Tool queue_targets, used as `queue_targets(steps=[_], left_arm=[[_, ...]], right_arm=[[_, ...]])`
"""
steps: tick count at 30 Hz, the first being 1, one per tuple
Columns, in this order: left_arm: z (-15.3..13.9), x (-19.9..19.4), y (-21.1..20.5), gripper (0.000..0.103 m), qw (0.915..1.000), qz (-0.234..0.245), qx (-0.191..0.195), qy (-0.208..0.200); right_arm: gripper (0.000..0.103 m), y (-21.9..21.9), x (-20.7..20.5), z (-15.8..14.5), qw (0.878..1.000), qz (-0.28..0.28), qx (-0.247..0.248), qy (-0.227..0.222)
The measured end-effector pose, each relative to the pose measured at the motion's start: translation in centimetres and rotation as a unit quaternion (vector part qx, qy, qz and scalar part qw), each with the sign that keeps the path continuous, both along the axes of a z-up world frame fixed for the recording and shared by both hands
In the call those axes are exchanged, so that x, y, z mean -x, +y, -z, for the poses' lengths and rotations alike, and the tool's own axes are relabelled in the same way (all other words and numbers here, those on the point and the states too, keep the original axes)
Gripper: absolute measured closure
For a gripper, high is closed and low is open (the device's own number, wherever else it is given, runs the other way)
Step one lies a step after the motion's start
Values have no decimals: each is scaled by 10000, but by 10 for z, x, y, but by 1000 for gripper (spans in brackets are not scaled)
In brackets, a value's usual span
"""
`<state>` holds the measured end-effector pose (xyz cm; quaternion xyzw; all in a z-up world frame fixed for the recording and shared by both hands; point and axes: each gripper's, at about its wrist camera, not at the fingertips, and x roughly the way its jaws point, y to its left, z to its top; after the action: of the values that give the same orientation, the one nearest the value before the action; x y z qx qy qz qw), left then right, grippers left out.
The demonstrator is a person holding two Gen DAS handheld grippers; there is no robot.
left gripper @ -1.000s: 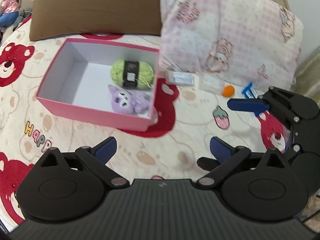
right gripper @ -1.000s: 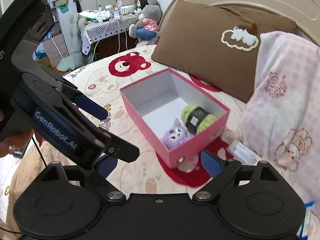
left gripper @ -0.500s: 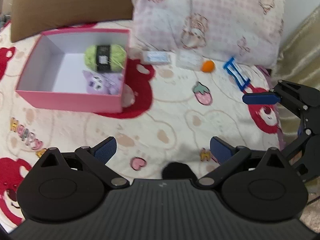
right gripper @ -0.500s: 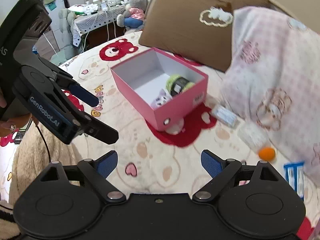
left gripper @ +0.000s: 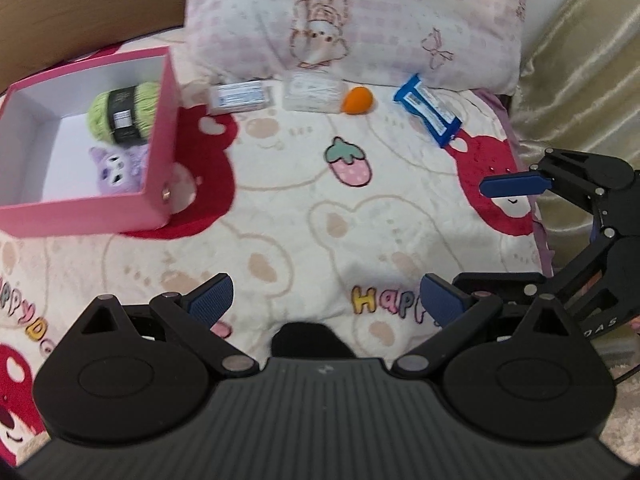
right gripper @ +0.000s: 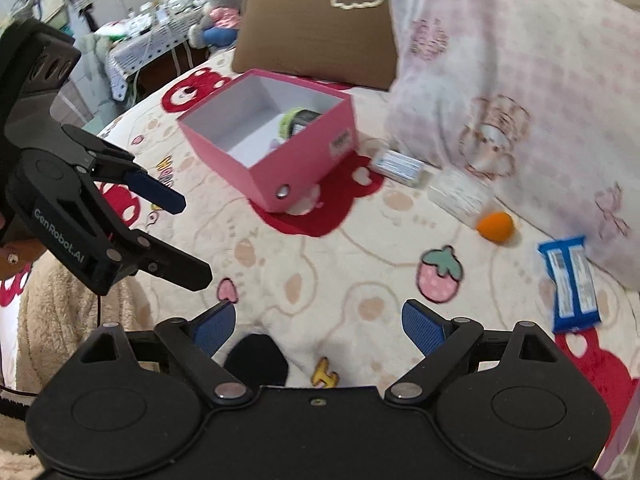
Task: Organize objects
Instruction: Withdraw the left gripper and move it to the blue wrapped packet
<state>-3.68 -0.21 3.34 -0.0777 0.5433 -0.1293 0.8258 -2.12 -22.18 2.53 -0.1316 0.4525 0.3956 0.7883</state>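
A pink box [left gripper: 158,128] [right gripper: 304,168] sits on the bed and holds a green yarn ball [left gripper: 124,114] and a purple plush toy [left gripper: 118,168]. Along the pink pillow lie a white-blue packet [left gripper: 240,97] [right gripper: 398,165], a clear packet [left gripper: 312,92] [right gripper: 458,194], an orange ball [left gripper: 358,100] [right gripper: 496,225] and a blue wrapper [left gripper: 426,109] [right gripper: 570,284]. My left gripper [left gripper: 326,300] is open and empty above the blanket. My right gripper [right gripper: 318,322] is open and empty, to the right of the left one.
A brown pillow [right gripper: 312,28] and a pink checked pillow [left gripper: 352,16] [right gripper: 520,80] lean at the head of the bed. A gold curtain [left gripper: 580,60] hangs at the right. A table with clutter and a plush bear [right gripper: 218,12] stand beyond the bed.
Both grippers have swung right, away from the pink box, and the loose items by the pink pillow have come into fuller view. Both stay open.
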Motion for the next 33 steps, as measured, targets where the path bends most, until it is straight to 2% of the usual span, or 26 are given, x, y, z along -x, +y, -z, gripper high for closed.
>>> queue_targets(steps=[11, 14, 17, 19, 23, 28, 33], left_arm=[[17, -45, -65, 3, 9988, 415, 244, 7], [20, -57, -80, 3, 9985, 467, 280, -49], [22, -69, -94, 3, 9981, 521, 227, -223], [25, -77, -101, 2, 9975, 564, 234, -349], [31, -97, -114, 2, 9960, 638, 251, -577], [40, -122, -131, 2, 9931, 596, 243, -977], [55, -145, -149, 2, 9907, 640, 354, -1144]], right_arm=[[13, -59, -23, 23, 9968, 701, -308, 227], [15, -76, -29, 28, 9920, 1158, -495, 88], [15, -90, -30, 31, 9882, 1382, -651, -127], [15, -100, -34, 35, 9852, 1536, -757, -116], [15, -114, -43, 47, 9762, 1907, -996, -263], [15, -134, -50, 64, 9568, 2494, -1209, -878], [15, -158, -68, 88, 9356, 3144, -1466, -661]])
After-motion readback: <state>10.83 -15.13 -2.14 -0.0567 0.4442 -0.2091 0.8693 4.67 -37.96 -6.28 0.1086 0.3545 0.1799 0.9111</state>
